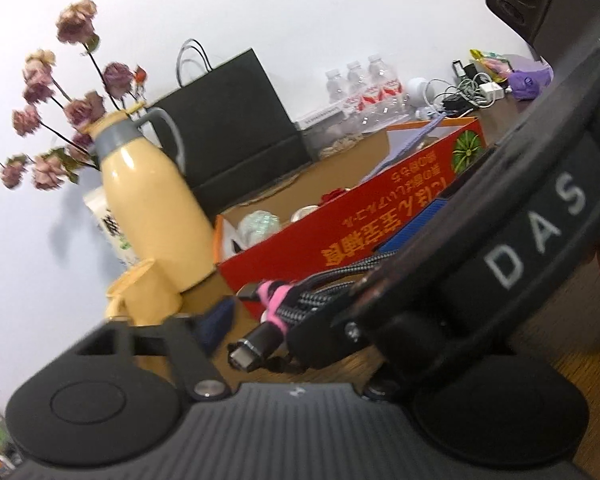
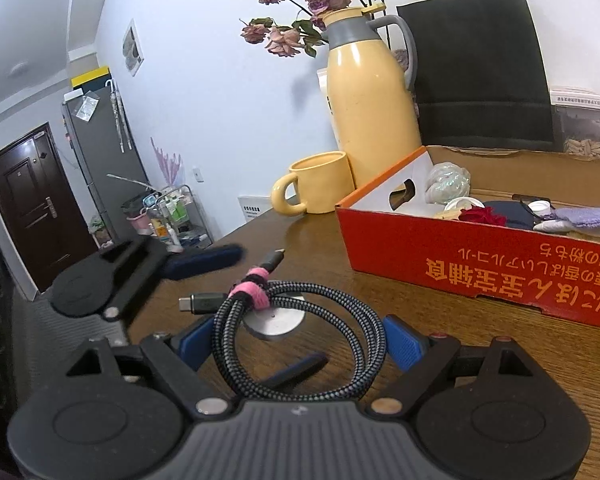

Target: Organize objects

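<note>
The left hand-held gripper (image 2: 282, 305) is half spread over the coiled cable (image 2: 364, 344) — not pinching yet. The cable lies on the surface (image 2: 320, 240) left of the red box (image 2: 480, 264), inside the wide-spread right hand-held gripper (image 2: 300, 340). I think this is the pick-up step — next comes a squeeze, then a lift into the box.

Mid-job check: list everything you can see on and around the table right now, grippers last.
cable: one, grey braided coil with pink tie, on table between right gripper's fingers
box: one, red cardboard, open, right of cable, holding small items
mug: one, yellow, left of box
thermos jug: one, yellow with grey collar, behind mug
dried roses: several, dusty pink, behind jug
paper bag: one, black, behind box
water bottles: three, clear, far table end
left hand-held gripper: blue pads, left of cable
right hand-held gripper: open, straddling coil
</note>
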Action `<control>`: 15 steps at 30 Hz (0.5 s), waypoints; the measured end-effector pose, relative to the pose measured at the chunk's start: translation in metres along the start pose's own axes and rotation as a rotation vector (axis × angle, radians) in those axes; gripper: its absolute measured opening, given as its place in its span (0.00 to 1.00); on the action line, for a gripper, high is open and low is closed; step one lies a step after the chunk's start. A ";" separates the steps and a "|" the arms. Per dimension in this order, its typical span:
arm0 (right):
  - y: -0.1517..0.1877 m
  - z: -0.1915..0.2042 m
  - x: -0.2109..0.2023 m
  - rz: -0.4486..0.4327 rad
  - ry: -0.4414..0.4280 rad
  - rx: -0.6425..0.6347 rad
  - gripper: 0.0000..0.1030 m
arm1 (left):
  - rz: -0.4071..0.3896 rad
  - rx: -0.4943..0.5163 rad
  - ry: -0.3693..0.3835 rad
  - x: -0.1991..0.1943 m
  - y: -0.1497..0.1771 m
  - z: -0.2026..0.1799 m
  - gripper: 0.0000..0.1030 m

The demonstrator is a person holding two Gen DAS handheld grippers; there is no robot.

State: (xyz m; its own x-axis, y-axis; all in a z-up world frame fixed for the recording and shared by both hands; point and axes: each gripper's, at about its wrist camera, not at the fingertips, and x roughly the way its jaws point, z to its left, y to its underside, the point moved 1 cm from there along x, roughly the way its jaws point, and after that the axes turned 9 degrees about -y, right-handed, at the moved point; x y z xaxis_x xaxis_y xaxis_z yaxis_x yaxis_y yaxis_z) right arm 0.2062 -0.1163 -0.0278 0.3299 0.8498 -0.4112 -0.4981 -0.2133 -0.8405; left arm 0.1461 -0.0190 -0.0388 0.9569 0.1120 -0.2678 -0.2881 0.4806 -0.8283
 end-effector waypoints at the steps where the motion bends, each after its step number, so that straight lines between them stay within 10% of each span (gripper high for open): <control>1: 0.000 0.000 -0.001 0.000 0.009 0.000 0.85 | 0.003 -0.010 -0.001 0.002 0.000 0.001 0.48; 15: -0.003 -0.010 -0.028 -0.090 0.105 -0.026 0.84 | 0.048 -0.168 -0.059 0.008 0.000 0.030 0.39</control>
State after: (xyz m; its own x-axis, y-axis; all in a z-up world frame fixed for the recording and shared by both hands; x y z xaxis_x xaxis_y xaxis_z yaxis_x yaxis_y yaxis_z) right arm 0.2063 -0.1444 -0.0166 0.4549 0.8115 -0.3668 -0.4417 -0.1521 -0.8842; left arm 0.1550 0.0085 -0.0262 0.9410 0.1848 -0.2834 -0.3304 0.3219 -0.8873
